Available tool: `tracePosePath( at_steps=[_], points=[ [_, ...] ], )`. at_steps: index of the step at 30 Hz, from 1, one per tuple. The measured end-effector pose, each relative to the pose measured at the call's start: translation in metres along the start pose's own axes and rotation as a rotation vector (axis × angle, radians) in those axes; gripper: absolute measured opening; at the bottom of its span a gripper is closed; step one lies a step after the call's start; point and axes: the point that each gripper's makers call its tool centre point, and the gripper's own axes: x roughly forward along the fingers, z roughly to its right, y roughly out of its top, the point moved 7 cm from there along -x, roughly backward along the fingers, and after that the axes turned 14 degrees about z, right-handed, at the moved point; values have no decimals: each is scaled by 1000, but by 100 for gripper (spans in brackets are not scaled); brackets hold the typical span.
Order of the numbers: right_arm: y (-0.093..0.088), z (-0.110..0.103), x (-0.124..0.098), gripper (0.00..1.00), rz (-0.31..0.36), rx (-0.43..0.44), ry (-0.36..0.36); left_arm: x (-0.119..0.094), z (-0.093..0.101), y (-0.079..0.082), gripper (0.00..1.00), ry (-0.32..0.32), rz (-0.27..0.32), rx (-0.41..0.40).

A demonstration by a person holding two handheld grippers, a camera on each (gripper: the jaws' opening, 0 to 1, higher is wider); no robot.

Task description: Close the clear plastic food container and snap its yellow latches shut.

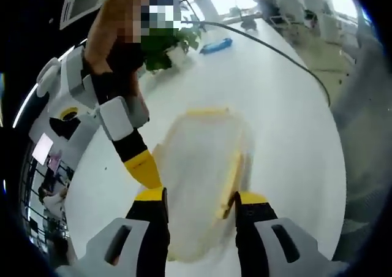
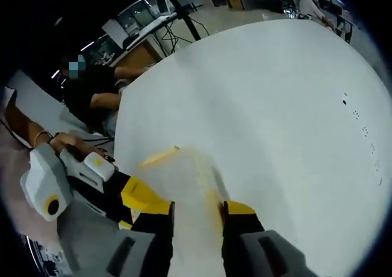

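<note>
Bare table (image 2: pixel 275 105) beyond container (image 1: pixel 202 179)

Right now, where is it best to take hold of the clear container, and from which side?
Probably at a long edge beside a yellow latch of the clear container: it lies flat on the white table, so come from above, jaws astride the rim.

Both views look steeply down, close over the container (image 1: pixel 205 166) (image 2: pixel 184 185) and white table (image 1: pixel 288 105) (image 2: pixel 275 105) — from opposite sides.

Cloudy clear plastic container (image 1: pixel 202 185), smooth white table (image 1: pixel 288 124)
</note>
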Motion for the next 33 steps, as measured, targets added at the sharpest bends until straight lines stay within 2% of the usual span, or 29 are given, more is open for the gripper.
tracePosePath(
  at_steps=[9,14,22,24,25,26,27,30,33],
  points=[
    [1,-10,-4,27,33,-64,-103,1,1,1,39,-12,-13,-4],
    [-5,-16,-6,27,120,-28,-172,-3,2,2,40,-58,-55,65],
    [-11,-25,-10,27,223,-27,-266,-6,-1,2,42,-84,-47,88],
    [-12,-25,-10,26,267,-27,-287,-6,-4,2,44,-84,-50,67],
    [-14,-26,-10,25,293,0,-302,-7,-4,1,48,-91,-56,28],
    [-15,-26,-10,25,301,16,-315,-6,-2,4,52,-94,-25,-43],
    [-16,-26,-11,25,320,27,-326,-7,-2,7,53,-104,-8,-62],
    [-16,-26,-16,29,374,50,-358,-12,-4,12,53,-94,0,-57],
    [-15,-30,-22,32,421,74,-364,-15,-4,15,57,-85,23,-110]
  ],
)
